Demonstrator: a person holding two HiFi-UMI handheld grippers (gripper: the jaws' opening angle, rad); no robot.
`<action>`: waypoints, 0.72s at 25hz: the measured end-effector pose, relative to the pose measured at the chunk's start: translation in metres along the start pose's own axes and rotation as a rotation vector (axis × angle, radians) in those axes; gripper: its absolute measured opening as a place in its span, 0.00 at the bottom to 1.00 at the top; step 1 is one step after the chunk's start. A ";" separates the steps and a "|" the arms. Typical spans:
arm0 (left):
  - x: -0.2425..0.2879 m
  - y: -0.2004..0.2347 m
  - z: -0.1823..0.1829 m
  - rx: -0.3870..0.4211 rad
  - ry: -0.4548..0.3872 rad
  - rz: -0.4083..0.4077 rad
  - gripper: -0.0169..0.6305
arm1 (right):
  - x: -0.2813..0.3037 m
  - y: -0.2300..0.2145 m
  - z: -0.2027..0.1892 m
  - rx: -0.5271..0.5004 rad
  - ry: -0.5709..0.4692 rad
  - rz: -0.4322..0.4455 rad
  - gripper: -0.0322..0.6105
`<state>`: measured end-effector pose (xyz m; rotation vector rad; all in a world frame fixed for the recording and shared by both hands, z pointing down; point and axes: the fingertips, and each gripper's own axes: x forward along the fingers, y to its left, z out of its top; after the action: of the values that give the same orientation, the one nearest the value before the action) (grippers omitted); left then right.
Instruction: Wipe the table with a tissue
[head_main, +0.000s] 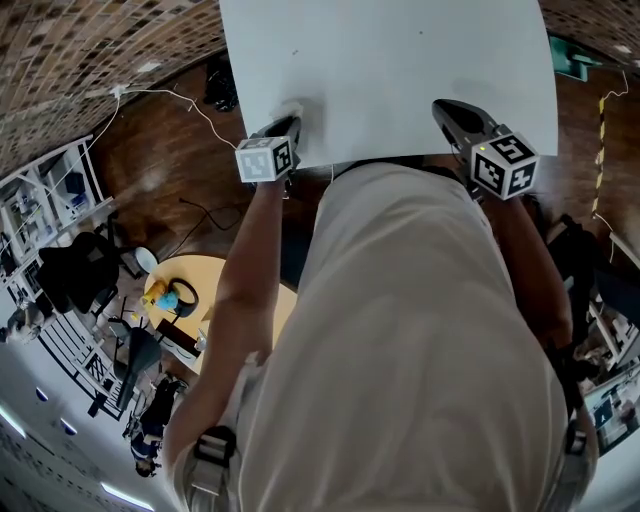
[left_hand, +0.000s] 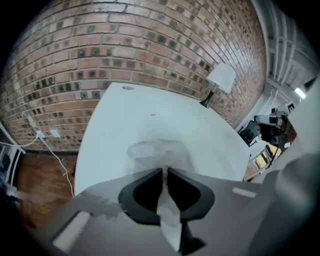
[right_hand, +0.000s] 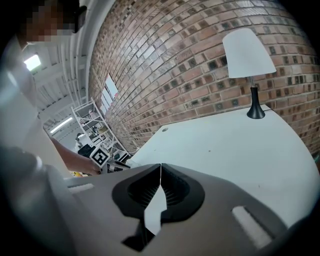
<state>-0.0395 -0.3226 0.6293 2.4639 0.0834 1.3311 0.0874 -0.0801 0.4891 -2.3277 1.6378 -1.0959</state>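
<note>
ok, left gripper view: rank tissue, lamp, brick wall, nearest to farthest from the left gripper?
1. tissue, pinched by the left gripper, pressed on the table.
2. lamp, far right table edge.
3. brick wall, behind the table.

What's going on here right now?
A person is wiping the white table with a tissue. The left gripper is shut on the tissue, which bunches on the tabletop near the person's edge. The right gripper is shut and empty, over the table's right side. A lamp stands at the far edge.
</note>
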 end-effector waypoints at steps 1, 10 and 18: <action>-0.005 0.007 0.005 -0.021 -0.017 0.012 0.08 | 0.000 0.001 0.000 -0.001 -0.001 -0.002 0.06; -0.020 0.045 0.016 -0.086 -0.083 0.086 0.08 | 0.001 0.006 0.000 0.007 -0.022 -0.035 0.06; -0.003 0.018 0.025 -0.015 -0.057 0.085 0.08 | 0.005 0.013 0.000 0.013 -0.028 -0.067 0.06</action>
<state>-0.0226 -0.3468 0.6205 2.5160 -0.0447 1.2892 0.0783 -0.0897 0.4858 -2.3944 1.5496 -1.0782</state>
